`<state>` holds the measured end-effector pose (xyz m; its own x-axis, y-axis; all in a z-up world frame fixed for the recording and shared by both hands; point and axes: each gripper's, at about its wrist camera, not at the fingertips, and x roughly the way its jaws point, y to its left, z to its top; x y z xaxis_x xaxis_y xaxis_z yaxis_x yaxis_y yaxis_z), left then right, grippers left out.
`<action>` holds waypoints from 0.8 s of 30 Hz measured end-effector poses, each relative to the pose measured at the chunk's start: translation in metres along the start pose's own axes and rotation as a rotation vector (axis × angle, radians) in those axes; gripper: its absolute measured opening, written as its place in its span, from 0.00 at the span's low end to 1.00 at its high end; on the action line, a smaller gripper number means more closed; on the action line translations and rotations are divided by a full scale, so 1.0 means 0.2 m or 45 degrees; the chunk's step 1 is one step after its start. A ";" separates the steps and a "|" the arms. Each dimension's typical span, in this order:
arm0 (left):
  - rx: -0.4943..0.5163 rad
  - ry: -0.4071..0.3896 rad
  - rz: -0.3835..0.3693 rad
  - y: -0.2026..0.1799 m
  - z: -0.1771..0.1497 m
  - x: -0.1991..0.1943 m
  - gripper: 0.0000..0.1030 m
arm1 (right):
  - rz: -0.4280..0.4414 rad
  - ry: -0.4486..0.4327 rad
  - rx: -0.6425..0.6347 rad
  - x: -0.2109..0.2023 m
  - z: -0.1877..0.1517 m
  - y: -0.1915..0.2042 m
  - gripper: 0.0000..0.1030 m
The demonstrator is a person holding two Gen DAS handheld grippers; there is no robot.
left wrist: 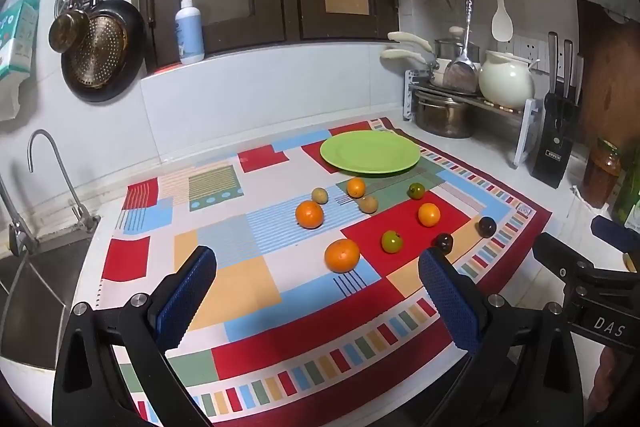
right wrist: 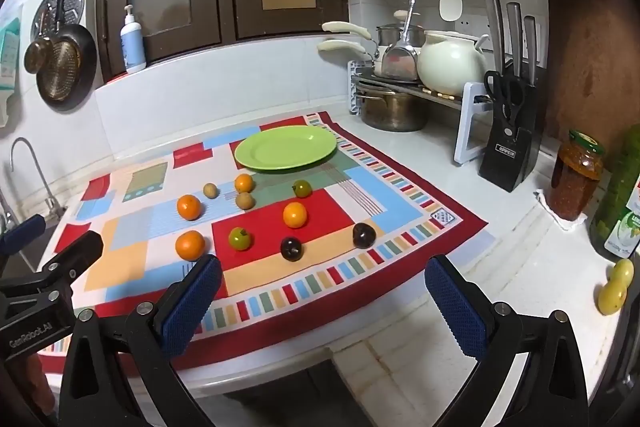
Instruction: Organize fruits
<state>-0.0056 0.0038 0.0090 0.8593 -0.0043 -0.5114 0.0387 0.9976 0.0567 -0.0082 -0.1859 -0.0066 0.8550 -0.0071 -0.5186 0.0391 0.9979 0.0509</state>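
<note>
My left gripper [left wrist: 316, 291] and right gripper [right wrist: 322, 293] both stand wide open, holding nothing. The fruits lie scattered on the cloth [left wrist: 248, 283], the green plate [left wrist: 370, 151] behind them is empty. I would take the nearest orange [left wrist: 342, 255] first, closing softly on its middle
</note>
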 end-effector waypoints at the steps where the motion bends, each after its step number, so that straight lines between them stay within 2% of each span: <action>1: -0.001 0.000 -0.002 0.00 0.00 0.00 1.00 | 0.000 0.000 0.001 0.00 0.00 0.00 0.99; 24: -0.001 0.001 -0.017 -0.01 0.01 0.00 1.00 | 0.011 -0.002 0.012 -0.01 0.01 0.00 0.99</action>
<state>-0.0049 0.0020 0.0101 0.8584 -0.0177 -0.5127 0.0498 0.9976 0.0489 -0.0086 -0.1865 -0.0043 0.8561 0.0010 -0.5167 0.0370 0.9973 0.0632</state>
